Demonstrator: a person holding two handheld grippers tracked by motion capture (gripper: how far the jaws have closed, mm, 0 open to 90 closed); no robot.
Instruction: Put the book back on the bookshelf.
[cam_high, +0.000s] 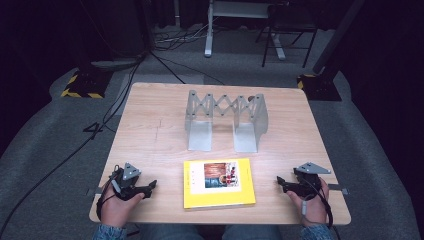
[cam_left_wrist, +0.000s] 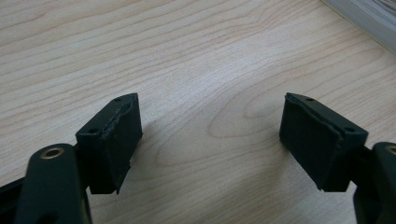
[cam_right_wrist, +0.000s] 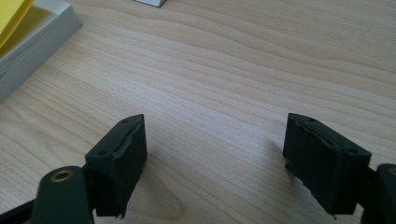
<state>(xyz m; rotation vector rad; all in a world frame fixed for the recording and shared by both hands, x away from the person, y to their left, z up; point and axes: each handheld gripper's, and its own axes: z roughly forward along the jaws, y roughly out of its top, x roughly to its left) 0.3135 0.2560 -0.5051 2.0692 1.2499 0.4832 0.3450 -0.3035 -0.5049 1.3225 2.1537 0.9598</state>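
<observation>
In the left gripper view the book (cam_left_wrist: 369, 16) is cut by the top right corner, so only a sliver of its page edges shows, and in the right gripper view the book (cam_right_wrist: 32, 42) runs off the left edge, its yellow cover a mere corner. In the high view the print on the book's cover picture is too small to read, and the person's forearms are cut off by the bottom edge just below the sleeves. The room beyond the counter (cam_high: 150, 135) sinks into dark
</observation>
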